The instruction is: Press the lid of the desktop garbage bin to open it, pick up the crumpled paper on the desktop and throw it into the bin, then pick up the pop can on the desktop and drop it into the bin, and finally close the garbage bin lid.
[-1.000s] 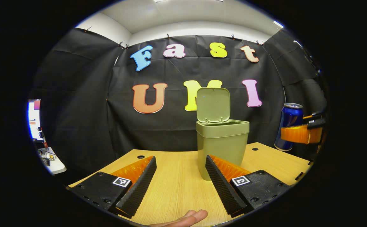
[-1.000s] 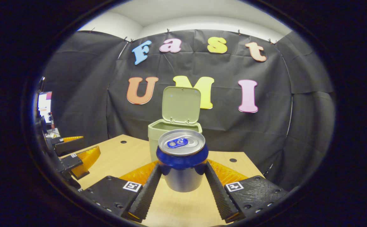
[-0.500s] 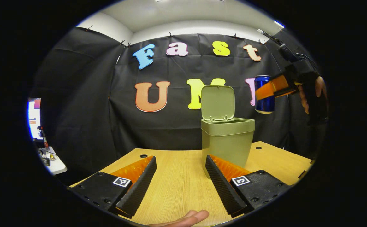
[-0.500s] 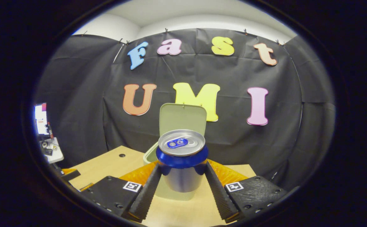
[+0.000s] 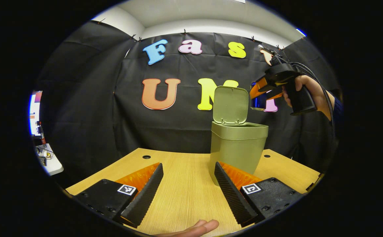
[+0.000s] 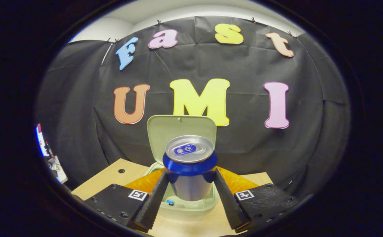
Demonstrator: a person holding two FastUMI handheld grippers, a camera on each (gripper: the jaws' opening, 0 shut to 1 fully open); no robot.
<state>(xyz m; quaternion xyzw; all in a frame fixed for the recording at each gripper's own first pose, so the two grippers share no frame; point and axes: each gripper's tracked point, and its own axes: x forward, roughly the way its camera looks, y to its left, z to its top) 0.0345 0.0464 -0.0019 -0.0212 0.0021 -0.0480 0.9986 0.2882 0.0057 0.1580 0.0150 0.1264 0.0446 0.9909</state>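
The garbage bin point(image 5: 237, 149) stands on the desktop point(image 5: 184, 187) with its lid point(image 5: 230, 104) swung up and upright behind the mouth, so the opening step looks done. No crumpled paper lies on the visible part of the desktop; in the right gripper view a pale lining and a small blue scrap show inside the bin below the can, but whether the paper is in there cannot be told. The can step is in hand, the drop not yet made, and closing the lid is left after it.

The right gripper point(image 6: 190, 189) is closed partway on the pop can point(image 6: 190, 166): both fingers press its sides below the blue band, and the can stands upright between them with its silver top facing the camera. Directly below and ahead of these fingers is the bin's open mouth, with the raised lid just behind the can. In the left gripper view the same gripper and the hand point(image 5: 305, 90) holding it hang high, above the bin's far right edge, with the can beside the lid.

The left gripper point(image 5: 188, 191) is wide open and holds nothing. It sits low over the desktop, the bin just ahead of its right finger. A person's fingertips point(image 5: 199, 227) show beneath it.
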